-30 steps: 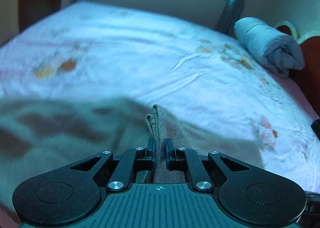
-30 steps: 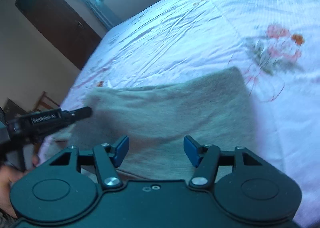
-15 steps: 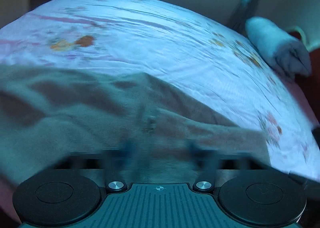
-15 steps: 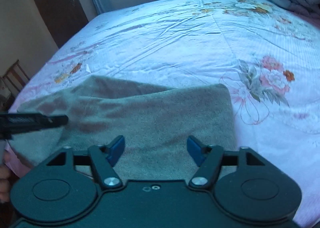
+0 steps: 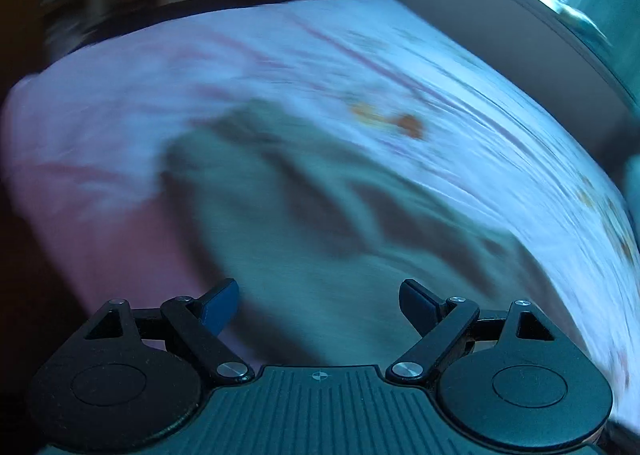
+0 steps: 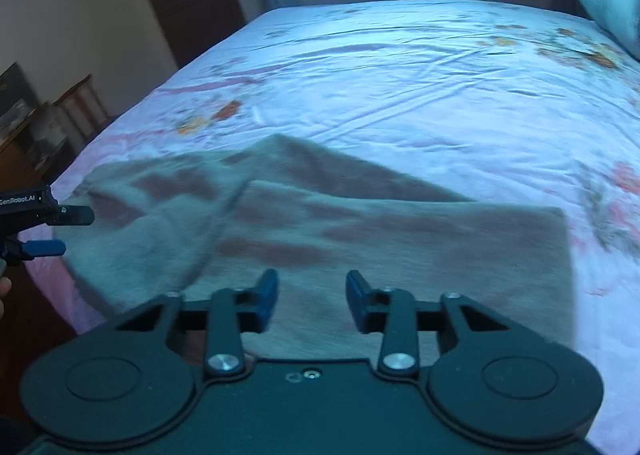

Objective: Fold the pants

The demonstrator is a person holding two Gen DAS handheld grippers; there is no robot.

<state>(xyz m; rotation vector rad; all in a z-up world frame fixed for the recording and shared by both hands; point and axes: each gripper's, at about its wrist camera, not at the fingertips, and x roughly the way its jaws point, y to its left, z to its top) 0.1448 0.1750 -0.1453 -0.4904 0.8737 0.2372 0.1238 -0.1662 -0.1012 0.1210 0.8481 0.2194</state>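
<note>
Pants [image 6: 360, 231], grey-green, lie folded on the near edge of a floral-sheeted bed [image 6: 420, 87]. Left gripper [image 5: 318, 305] hovers over them, jaws wide apart and empty. Right gripper [image 6: 312, 295] hangs above the cloth, jaws closing, nothing pinched.

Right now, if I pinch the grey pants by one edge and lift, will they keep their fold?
Probably not. The pants lie limp, with soft ripples and a flopped-over layer, so they'd likely sag and unfold. The knit looks thick, likely easy to grip, and may drag the wrinkled bedsheet.
</note>
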